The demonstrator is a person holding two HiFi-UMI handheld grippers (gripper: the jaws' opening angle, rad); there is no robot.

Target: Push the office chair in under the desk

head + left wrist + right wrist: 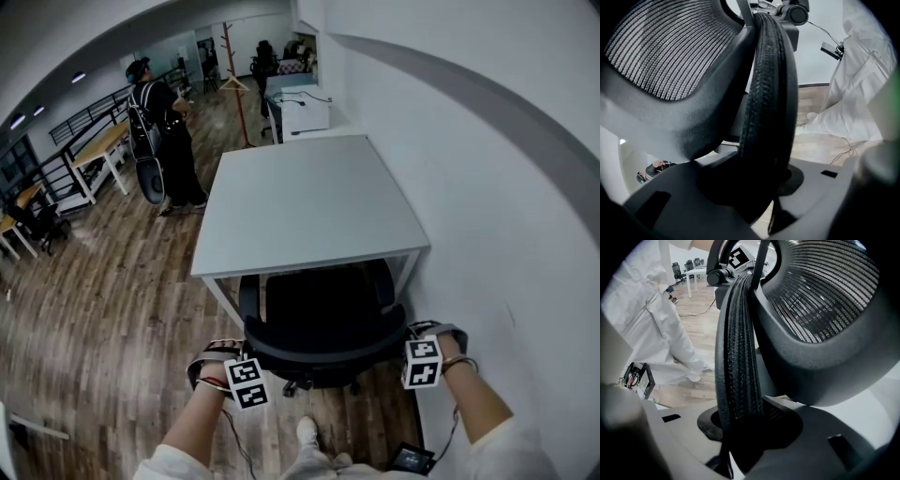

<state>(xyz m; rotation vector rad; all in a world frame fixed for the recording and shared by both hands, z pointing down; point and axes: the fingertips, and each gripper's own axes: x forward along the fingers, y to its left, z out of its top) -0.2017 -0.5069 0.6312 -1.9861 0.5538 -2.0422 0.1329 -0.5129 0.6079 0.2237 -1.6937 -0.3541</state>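
The black office chair [319, 319] stands at the near edge of the white desk [309, 202], its seat partly under the top and its backrest toward me. My left gripper [242, 354] holds the backrest's left edge and my right gripper [414, 339] holds the right edge. In the left gripper view the padded black rim [766, 93] runs down between the jaws of the left gripper [759, 187], which are shut on it, beside the mesh back [661, 51]. In the right gripper view the same kind of rim [738, 348] sits clamped in the right gripper [740, 432].
A white wall [487, 187] runs close along the desk's right side. A person [164, 131] stands on the wood floor at the back left, near a coat stand [234, 84] and a table [98, 150]. A small device [412, 459] lies by my feet.
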